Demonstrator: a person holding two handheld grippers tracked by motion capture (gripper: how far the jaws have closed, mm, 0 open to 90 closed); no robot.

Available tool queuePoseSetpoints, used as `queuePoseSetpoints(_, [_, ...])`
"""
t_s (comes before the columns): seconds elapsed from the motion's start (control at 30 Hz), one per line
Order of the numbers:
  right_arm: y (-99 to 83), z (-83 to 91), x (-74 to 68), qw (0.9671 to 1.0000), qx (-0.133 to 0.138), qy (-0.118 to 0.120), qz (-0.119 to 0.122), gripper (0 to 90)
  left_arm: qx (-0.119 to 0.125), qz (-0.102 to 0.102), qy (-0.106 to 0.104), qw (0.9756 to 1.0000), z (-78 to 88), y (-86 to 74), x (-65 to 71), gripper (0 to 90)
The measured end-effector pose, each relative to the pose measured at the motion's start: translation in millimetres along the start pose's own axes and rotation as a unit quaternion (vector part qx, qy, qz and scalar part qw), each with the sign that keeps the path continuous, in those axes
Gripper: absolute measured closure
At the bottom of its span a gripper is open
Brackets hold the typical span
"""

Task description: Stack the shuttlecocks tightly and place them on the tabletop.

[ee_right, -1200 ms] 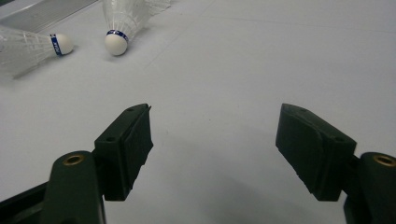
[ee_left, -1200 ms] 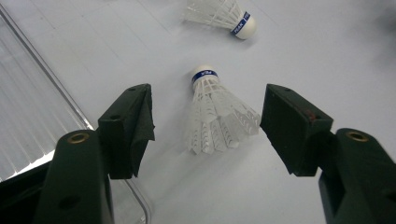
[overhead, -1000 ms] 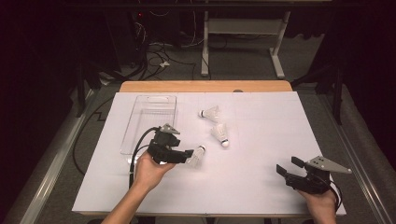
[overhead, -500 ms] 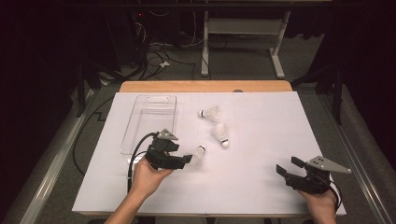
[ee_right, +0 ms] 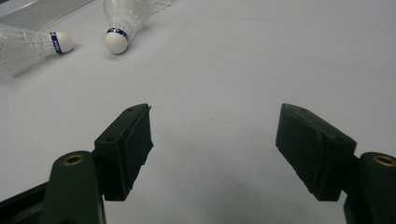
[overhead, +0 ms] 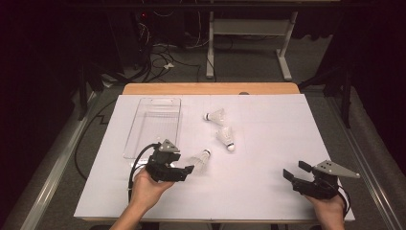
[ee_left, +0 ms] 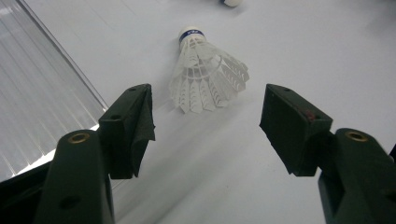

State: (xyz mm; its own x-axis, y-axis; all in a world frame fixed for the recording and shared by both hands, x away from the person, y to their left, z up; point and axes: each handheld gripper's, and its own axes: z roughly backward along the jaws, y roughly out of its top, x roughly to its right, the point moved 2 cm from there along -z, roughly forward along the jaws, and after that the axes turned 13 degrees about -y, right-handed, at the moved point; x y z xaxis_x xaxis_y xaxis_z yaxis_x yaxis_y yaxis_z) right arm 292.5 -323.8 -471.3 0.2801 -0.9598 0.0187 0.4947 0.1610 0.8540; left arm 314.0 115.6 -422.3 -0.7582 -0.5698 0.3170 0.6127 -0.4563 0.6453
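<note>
White shuttlecocks (overhead: pixel 201 159) number three beside one clear tray (overhead: pixel 154 125); both tools (overhead: pixel 187 168) (overhead: pixel 293 175) gape wide, empty.

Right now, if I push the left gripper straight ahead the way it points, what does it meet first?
Most likely the nearest shuttlecock: it lies just ahead of the left gripper, feather skirt toward the open jaws and roughly centred between them. The clear tray sits off to one side, probably out of the line.
</note>
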Motion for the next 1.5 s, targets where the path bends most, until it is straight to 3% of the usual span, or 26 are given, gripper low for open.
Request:
queuePoseSetpoints(0.97, [-0.2, -0.4, 0.0, 1.0, -0.002, -0.002, 0.0, 27.1, 0.023, 0.011, 0.007, 0.9997, 15.2, -34.9, -3.4, 35.3])
queuePoseSetpoints(1.03, [-0.2, -0.4, 0.0, 1.0, -0.002, -0.002, 0.001, 27.1, 0.028, 0.003, 0.005, 0.9996, 15.7, -36.3, -5.1, 35.3])
queuePoseSetpoints(1.5, [-0.2, -0.4, 0.1, 1.0, -0.003, -0.005, 0.001, 27.1, 0.045, 0.016, 0.021, 0.9986, 29.1, -55.0, -8.4, 35.2])
